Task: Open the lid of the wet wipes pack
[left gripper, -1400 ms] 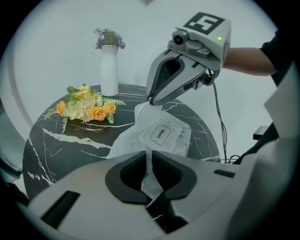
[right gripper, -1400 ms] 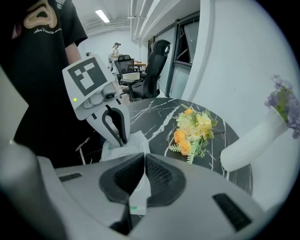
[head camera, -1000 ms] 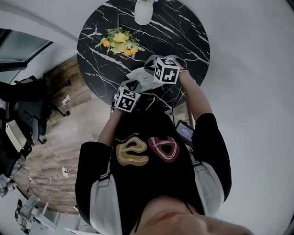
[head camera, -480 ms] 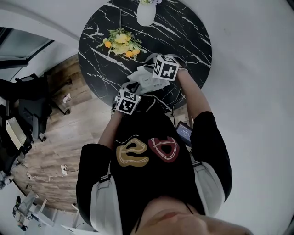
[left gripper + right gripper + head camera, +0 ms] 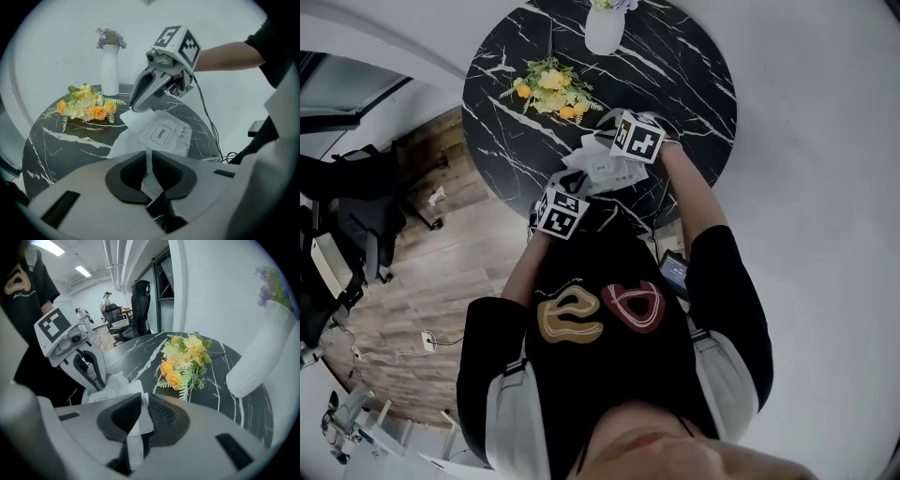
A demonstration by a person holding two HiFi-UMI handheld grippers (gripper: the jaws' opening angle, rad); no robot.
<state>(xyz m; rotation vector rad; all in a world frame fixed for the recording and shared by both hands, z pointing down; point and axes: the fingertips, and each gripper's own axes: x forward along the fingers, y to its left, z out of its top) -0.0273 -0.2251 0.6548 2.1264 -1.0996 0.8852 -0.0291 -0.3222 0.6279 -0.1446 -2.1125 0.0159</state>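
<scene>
**Pack clamped at left, right jaws easing off a white sheet**

Round black marble worktop. At its left side lies a spray of yellow and orange flowers; a white vase stands upright just behind them.

Left gripper: jaws pressed together on the near edge of the wet wipes pack, which is held up over the near part of the worktop. The lid, labelled OPEN, lies flat on the pack's top face.

Right gripper: it reaches the far left corner of the pack. Its jaws have just been opening and now stand slightly apart. A crumpled white sheet from that end of the pack hangs between them.
</scene>
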